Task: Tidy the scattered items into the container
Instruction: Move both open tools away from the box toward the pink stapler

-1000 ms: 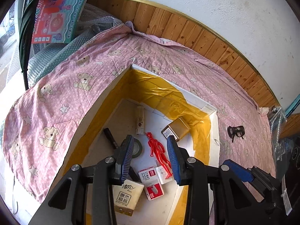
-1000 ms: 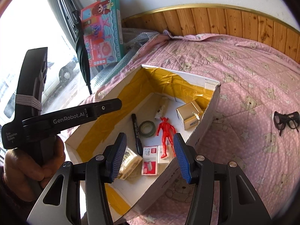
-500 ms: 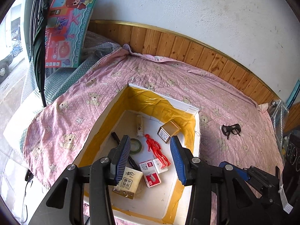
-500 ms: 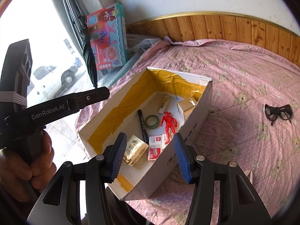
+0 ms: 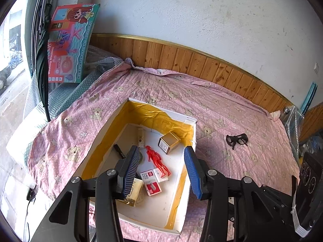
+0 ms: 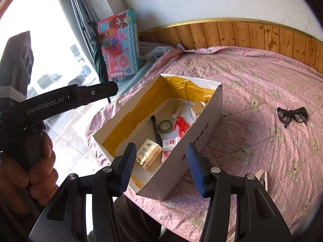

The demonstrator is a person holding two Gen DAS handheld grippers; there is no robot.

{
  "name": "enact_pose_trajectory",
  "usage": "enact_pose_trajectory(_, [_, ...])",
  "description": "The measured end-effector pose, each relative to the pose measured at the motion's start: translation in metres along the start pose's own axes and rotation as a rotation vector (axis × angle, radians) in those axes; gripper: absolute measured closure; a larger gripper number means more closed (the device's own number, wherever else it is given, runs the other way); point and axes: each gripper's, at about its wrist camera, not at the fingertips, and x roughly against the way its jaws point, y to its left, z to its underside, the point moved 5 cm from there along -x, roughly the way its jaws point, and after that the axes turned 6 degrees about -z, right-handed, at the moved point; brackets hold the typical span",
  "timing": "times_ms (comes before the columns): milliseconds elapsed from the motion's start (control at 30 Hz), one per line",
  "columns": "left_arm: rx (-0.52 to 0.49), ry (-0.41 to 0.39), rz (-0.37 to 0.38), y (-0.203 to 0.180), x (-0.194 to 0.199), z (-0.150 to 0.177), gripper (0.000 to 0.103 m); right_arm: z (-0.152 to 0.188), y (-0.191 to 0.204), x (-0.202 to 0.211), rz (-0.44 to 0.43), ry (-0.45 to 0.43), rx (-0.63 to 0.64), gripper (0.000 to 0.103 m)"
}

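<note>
Pink quilted bedspread (image 6: 262,84) with an open cardboard box (image 6: 193,139) resting on it. Both cameras now sit higher and farther back than a second earlier: the box, which then filled the lower frame, appears whole with quilt on all sides. This retreat suggests the last deposit is finished and a fresh target is being sought.

Left gripper (image 5: 162,170): fingers spread, nothing between them, poised above the box interior. Right gripper (image 6: 160,169): likewise spread and empty, above the box's near corner.

Box contents, largest first: tan packet (image 6: 149,152), gold carton (image 5: 169,142), red figure (image 5: 157,160), tape roll (image 6: 165,125), black marker (image 6: 156,128).

Black goggles (image 6: 292,116) lie on the quilt, well apart from the box, so the task is not yet complete. Only the right wrist view shows a pale object (image 6: 262,178) at the quilt's near edge, its identity unclear, and the hand (image 6: 34,167) gripping the left tool.
</note>
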Motion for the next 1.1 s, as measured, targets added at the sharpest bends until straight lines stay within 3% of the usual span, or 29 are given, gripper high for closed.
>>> enact_pose_trajectory(367, [-0.040,-0.006,0.027,-0.025,0.018,0.017,0.054,0.029,0.007,0.020,-0.016,-0.008,-0.003,0.048])
enact_pose_trajectory(1100, [-0.211,0.060,0.102,-0.120,0.026,0.057,0.054,0.074,-0.034,0.061,-0.004,-0.059,-0.088,0.048])
